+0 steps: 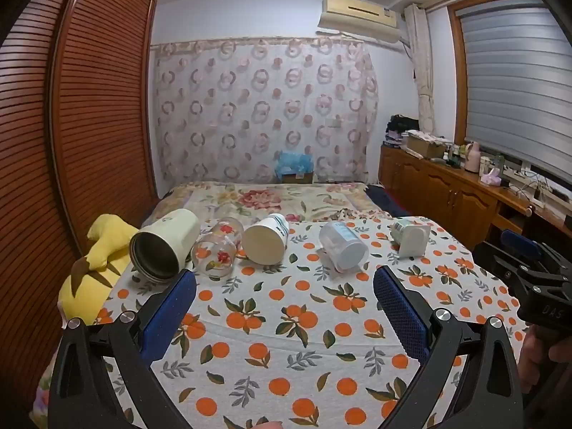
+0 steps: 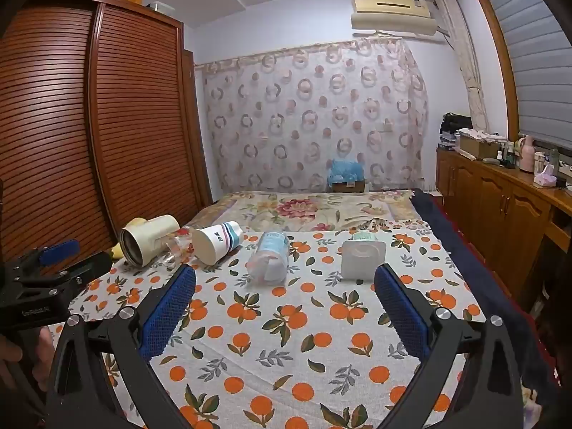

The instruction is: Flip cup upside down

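Both claws gape empty; the square-based cup [image 2: 363, 257] lies on its side just ahead of the right claw [image 2: 285, 282], base toward it, nearer than to the left claw [image 1: 285, 282].

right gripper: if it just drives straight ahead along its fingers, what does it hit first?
Probably the orange-print cloth first, if the line dips. Otherwise the right gripper, jaws open and empty, points between the clear plastic cup and the square-based cup, both lying on their sides. The clear one looks nearer; depth is unclear.
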Available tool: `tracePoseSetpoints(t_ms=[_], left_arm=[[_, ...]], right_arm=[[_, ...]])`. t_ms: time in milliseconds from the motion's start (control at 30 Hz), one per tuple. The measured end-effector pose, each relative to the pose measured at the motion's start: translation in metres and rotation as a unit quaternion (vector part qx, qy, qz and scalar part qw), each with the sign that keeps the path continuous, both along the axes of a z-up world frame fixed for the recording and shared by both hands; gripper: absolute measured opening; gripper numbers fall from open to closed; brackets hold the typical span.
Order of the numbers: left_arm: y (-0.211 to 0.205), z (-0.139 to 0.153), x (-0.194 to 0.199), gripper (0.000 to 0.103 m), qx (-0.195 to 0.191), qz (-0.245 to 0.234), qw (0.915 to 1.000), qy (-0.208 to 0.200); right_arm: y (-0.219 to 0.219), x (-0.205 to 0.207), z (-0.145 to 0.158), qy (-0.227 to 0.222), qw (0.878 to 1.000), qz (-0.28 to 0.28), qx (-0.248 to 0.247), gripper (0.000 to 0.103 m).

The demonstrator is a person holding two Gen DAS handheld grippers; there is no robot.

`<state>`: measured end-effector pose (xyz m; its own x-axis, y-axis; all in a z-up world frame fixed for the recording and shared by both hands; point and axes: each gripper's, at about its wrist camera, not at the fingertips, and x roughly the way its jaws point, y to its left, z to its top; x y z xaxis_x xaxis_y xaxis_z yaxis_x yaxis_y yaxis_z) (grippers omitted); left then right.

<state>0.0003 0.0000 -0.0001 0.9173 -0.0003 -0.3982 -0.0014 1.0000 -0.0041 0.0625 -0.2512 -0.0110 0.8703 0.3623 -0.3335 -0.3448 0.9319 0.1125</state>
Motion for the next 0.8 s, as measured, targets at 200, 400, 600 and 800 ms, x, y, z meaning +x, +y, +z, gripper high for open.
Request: tracePoseSetpoints(t_ms=[200,400,600,800], left_arm=[[-0.0006,-0.0001,0.0000,0.095,0.000,0.000,1.0000,-0.002],[-0.0022,-0.0004,0.0007,0.095,0.000,0.000,1.0000,-0.002],[0.0001,0.0001,-0.0003,0.095,-0.001,0.000,1.0000,-0.003],[-0.0003,-0.0004,0.0012,0.096,-0.001,0.000,1.0000,-0.002]], right_arm=[[-0.0005,0.0000,0.0001,0.001,1.000,-0.001,0.003,0.101],[-0.0007,-0.0004,0.0006,0.000,1.000,0.000,0.003,0.101],[-0.0006,-0.0009,0.0008,-0.001,1.000,0.000,0.004,0.101],[-0.0003,-0.0011,0.0009,-0.001,1.000,0.000,0.004,0.101]])
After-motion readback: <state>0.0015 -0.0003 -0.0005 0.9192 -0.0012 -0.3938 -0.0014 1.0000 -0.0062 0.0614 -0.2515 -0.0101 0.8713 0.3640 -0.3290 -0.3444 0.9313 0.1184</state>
